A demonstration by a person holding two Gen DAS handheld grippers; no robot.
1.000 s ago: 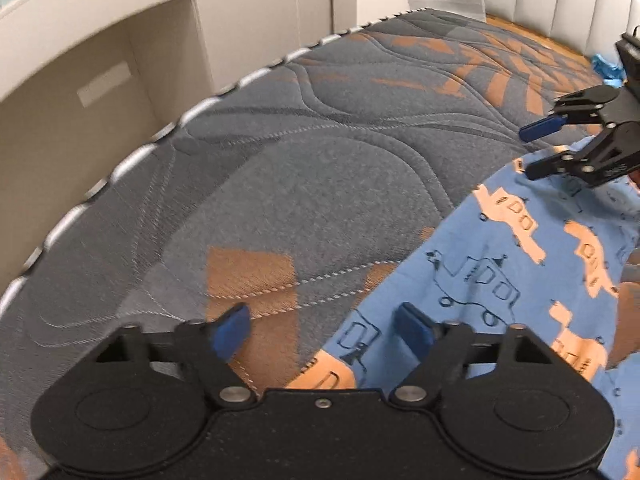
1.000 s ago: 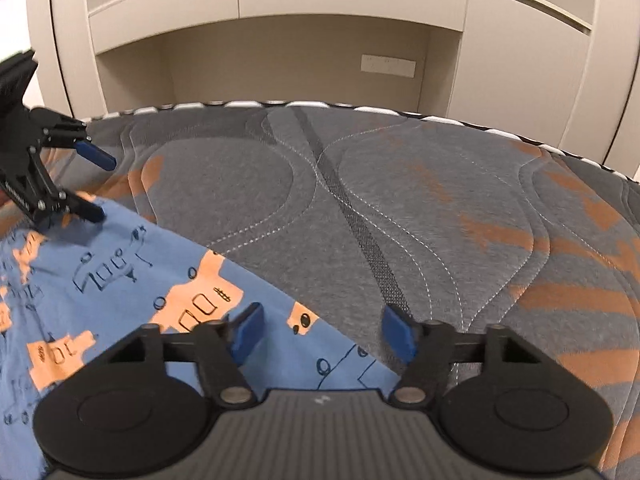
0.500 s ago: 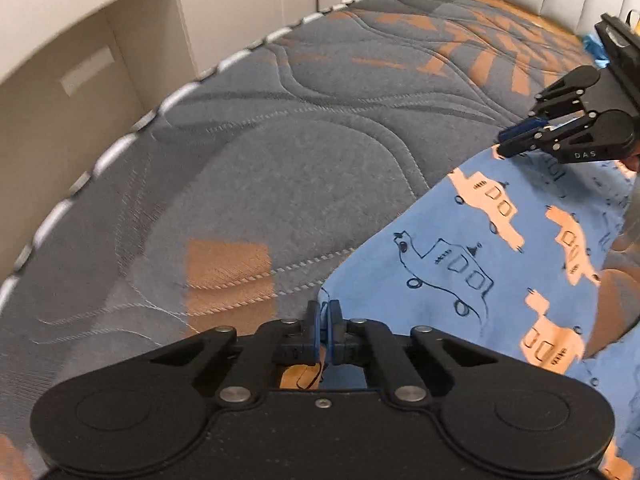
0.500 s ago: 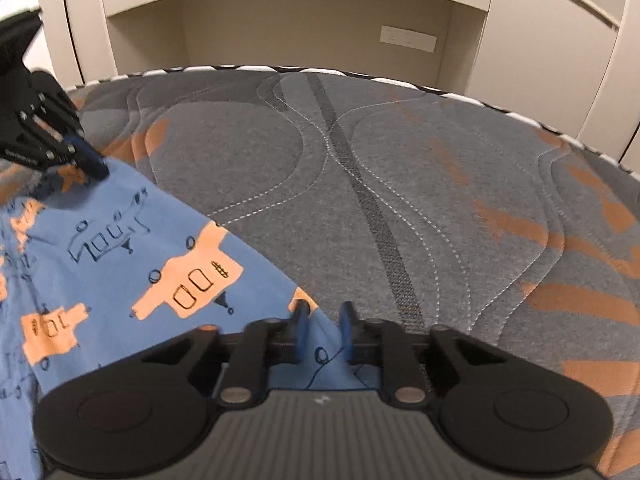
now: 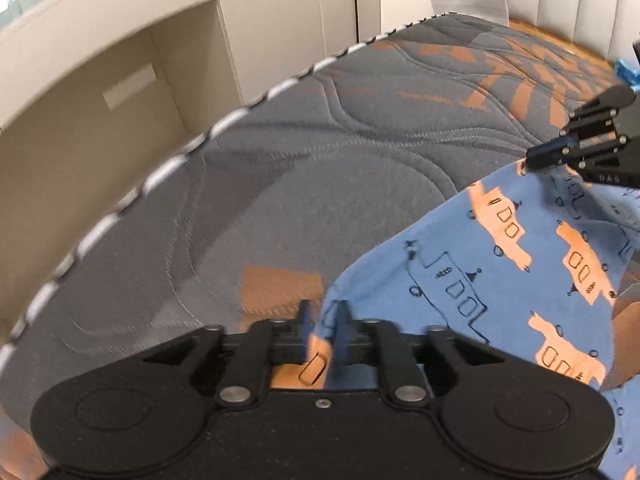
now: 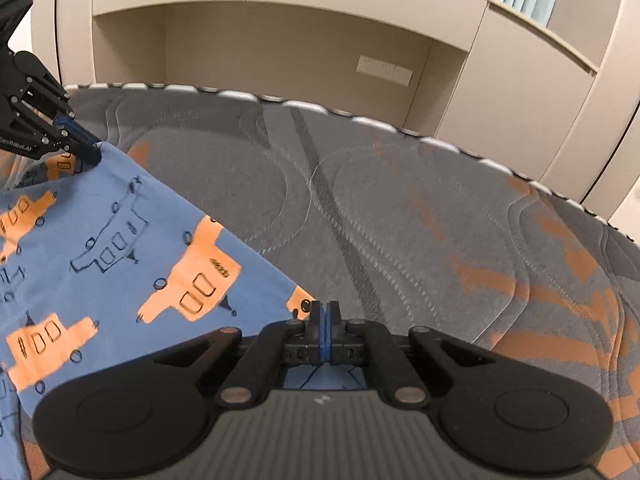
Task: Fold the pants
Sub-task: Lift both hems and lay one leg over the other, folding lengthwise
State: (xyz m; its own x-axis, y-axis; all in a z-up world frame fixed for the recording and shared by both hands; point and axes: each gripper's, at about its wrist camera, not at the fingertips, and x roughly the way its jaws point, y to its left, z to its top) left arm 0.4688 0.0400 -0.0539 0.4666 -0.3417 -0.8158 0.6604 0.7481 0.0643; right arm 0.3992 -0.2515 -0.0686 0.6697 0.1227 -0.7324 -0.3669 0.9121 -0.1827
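Blue pants point(image 5: 480, 272) printed with orange vehicles lie on a grey and orange quilted mattress point(image 5: 320, 152). In the left wrist view my left gripper point(image 5: 324, 320) has one corner of the cloth between its pads. Its jaws are opening a little, and the bunched fabric still fills the gap. Seen from the right wrist, the left gripper point(image 6: 90, 150) pinches that corner at the far left. My right gripper point(image 6: 325, 314) is shut tight on the other corner of the pants point(image 6: 120, 248). The left wrist view shows the right gripper point(image 5: 534, 158) at the right edge. The cloth edge between them hangs raised off the mattress point(image 6: 400, 208).
Beige cabinets with an open niche point(image 6: 260, 52) stand past the mattress's piped edge, with a wall socket point(image 6: 384, 70) inside. A white padded headboard point(image 5: 560, 0) and a small blue object point(image 5: 626, 72) sit at the far right. Bare mattress spreads ahead of both grippers.
Both grippers went from open above the cloth edge to closed on its corners. The edge has lifted off the mattress. The left jaws have parted slightly since half a second ago.
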